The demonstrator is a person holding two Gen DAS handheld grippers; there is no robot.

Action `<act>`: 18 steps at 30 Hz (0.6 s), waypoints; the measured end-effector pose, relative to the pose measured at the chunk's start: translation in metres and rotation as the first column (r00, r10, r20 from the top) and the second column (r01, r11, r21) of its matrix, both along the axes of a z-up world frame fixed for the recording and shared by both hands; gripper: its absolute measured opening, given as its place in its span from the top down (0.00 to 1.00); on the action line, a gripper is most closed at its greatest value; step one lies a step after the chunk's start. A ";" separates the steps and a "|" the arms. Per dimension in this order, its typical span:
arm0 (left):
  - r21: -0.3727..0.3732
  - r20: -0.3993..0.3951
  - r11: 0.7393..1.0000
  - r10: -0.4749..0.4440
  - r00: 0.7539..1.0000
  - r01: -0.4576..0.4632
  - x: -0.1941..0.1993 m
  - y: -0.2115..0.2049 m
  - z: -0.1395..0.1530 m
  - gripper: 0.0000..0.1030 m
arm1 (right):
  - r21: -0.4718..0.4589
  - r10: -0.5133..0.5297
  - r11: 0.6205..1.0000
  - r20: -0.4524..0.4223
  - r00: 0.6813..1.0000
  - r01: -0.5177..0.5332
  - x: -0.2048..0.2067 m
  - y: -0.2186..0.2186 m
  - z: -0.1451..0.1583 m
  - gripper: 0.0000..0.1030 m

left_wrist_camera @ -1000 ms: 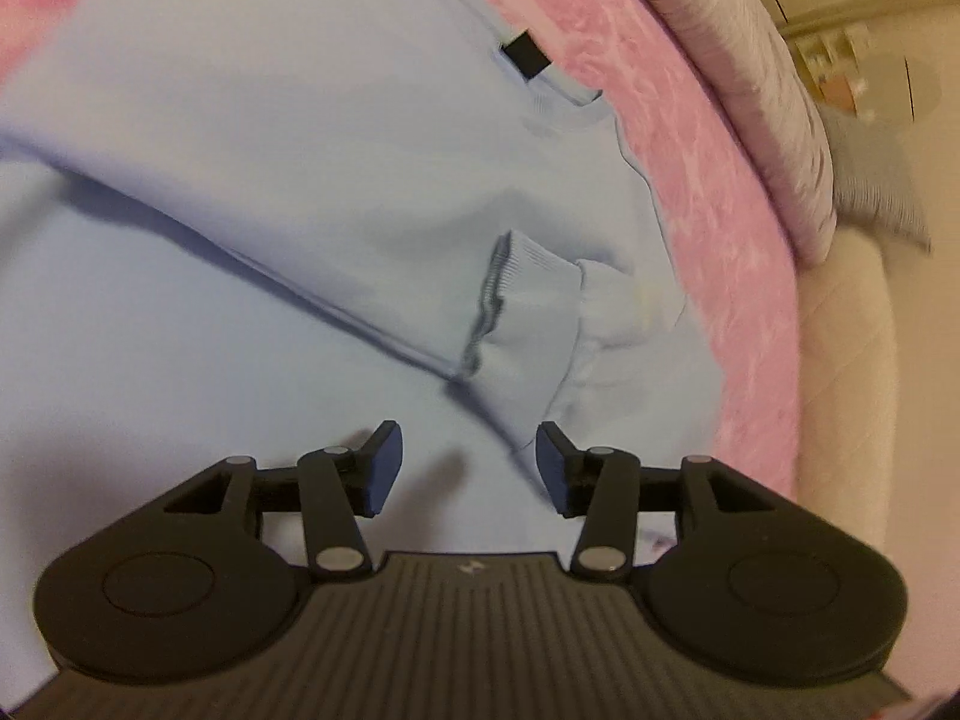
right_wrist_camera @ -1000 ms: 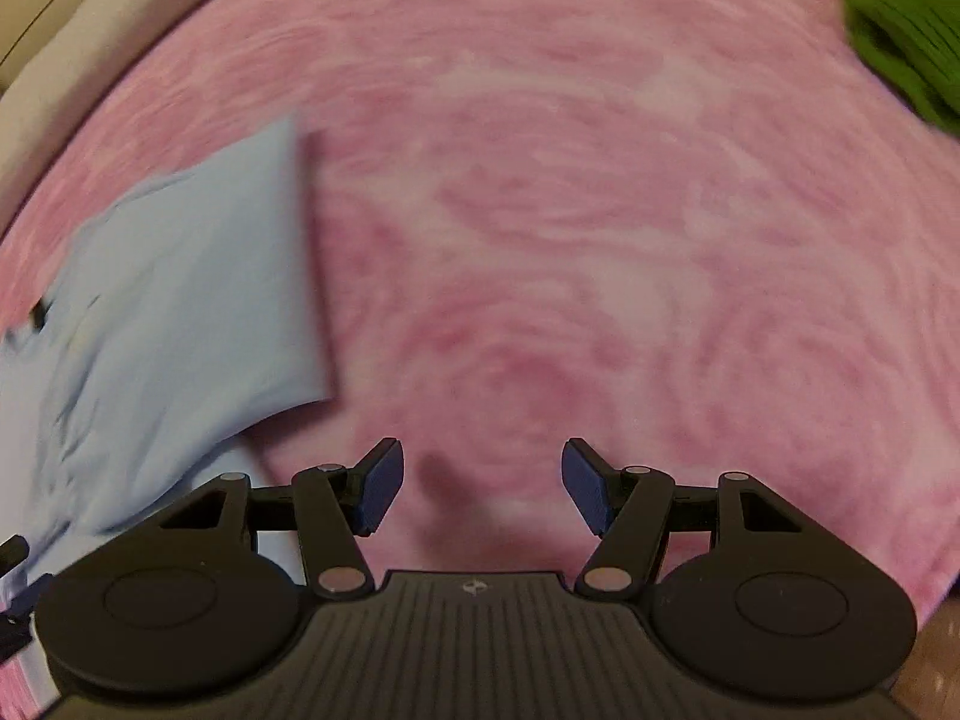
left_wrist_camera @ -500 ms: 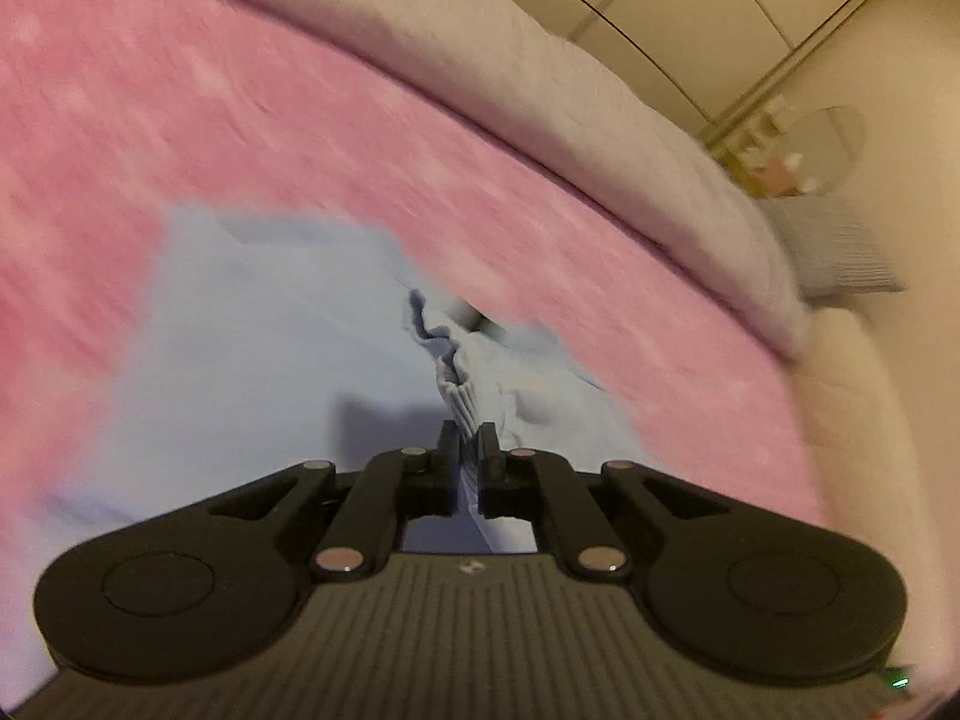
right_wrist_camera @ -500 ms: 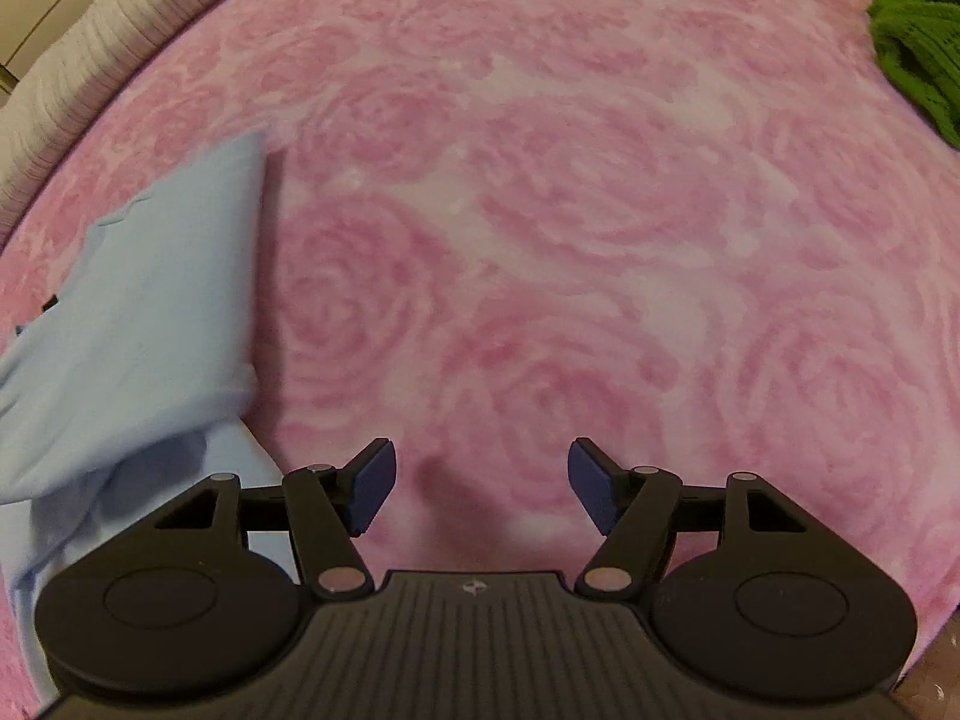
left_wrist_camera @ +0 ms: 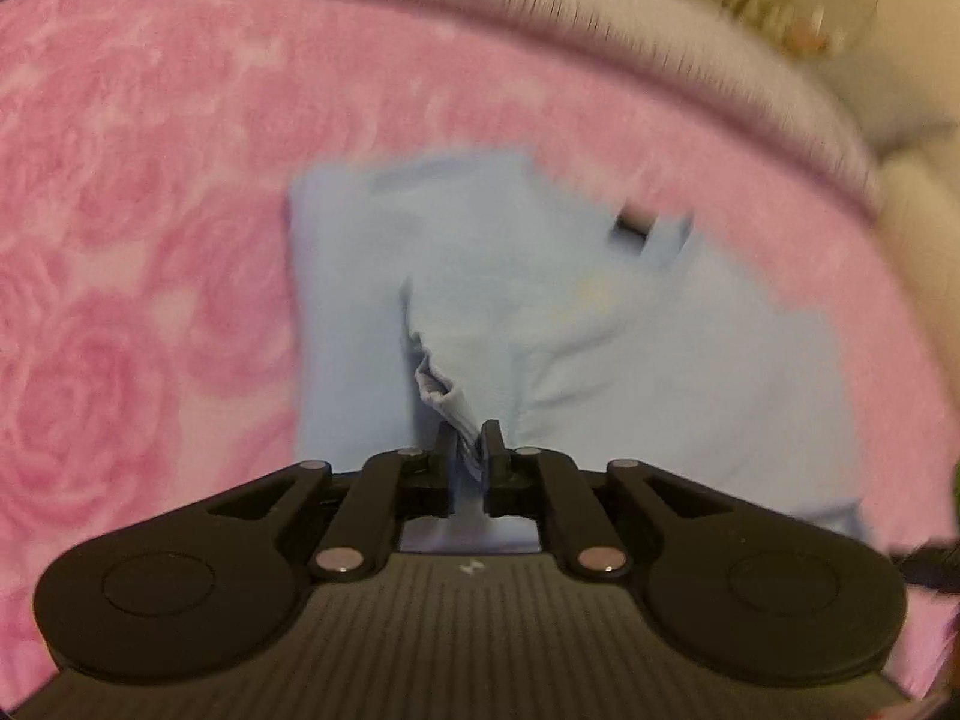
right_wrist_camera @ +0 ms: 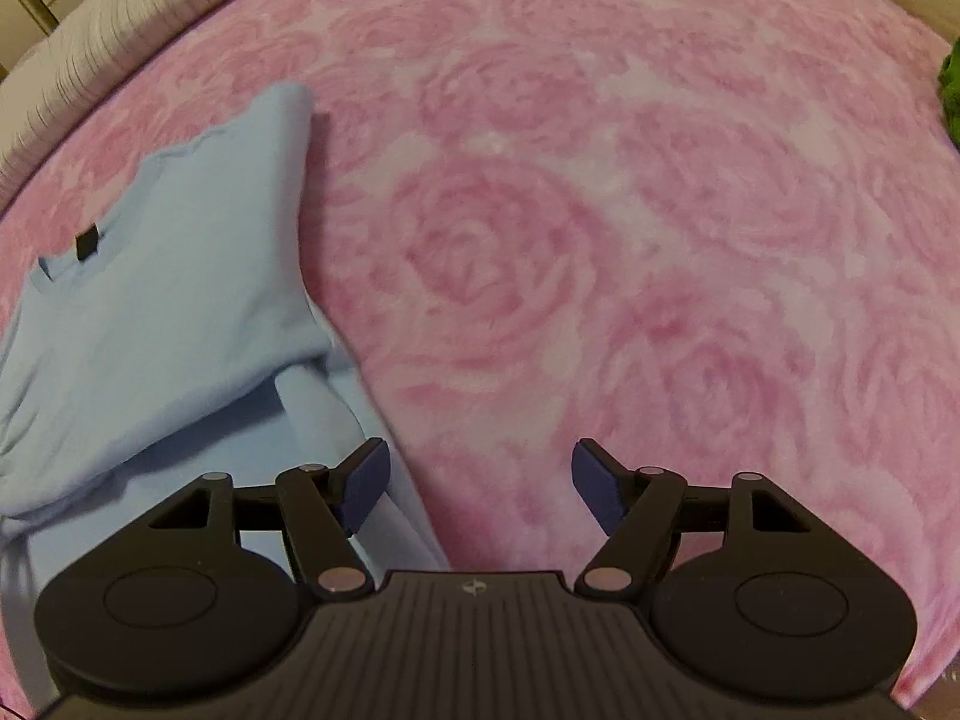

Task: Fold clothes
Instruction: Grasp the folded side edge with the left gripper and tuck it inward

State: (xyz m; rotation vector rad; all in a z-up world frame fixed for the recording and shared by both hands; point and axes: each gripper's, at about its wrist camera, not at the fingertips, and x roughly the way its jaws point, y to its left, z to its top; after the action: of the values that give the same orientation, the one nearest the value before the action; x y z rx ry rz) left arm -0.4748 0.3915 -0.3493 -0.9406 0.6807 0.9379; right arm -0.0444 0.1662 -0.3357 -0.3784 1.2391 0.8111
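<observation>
A light blue sweatshirt [left_wrist_camera: 576, 336] lies partly folded on a pink rose-patterned bedspread [left_wrist_camera: 138, 252]. Its collar with a black tag [left_wrist_camera: 636, 225] points toward the far edge. My left gripper [left_wrist_camera: 468, 450] is shut on the ribbed sleeve cuff [left_wrist_camera: 444, 396], lifting it above the garment's body. In the right wrist view the same sweatshirt [right_wrist_camera: 174, 300] fills the left side, its tag [right_wrist_camera: 87, 242] showing. My right gripper [right_wrist_camera: 480, 480] hangs open over the bedspread, its left finger [right_wrist_camera: 360, 480] just above the sweatshirt's right edge, nothing between the fingers.
A grey ribbed blanket [left_wrist_camera: 540, 30] runs along the far side of the bed, with a cream padded bed edge [left_wrist_camera: 918, 228] at the right. A green knitted garment [right_wrist_camera: 948, 96] lies at the far right of the bedspread [right_wrist_camera: 660, 240].
My left gripper closed on the sleeve cuff and has pulled it up and back, so the whole sweatshirt now shows further away. The right gripper stayed open and drifted slightly toward the sweatshirt.
</observation>
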 end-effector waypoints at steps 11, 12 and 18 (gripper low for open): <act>-0.017 0.040 1.000 -0.016 0.999 0.017 -0.021 -0.018 0.056 0.87 | 0.093 0.046 0.994 0.083 0.995 -0.054 -0.036 -0.019 0.027 0.30; 0.003 0.035 0.999 -0.034 0.999 0.034 -0.015 -0.021 0.057 0.86 | 0.106 0.072 0.991 0.097 0.993 -0.082 -0.040 -0.017 0.028 0.30; 0.094 -0.094 0.989 -0.109 0.990 0.117 0.028 -0.022 0.011 0.83 | 0.166 0.189 0.959 0.231 0.954 -0.230 -0.041 -0.007 -0.003 0.31</act>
State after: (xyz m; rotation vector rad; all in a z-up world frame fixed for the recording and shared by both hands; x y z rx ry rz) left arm -0.4466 0.3692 -0.3380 -0.7679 0.7480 0.9085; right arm -0.0851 0.1592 -0.3391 -0.4335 0.9211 1.0358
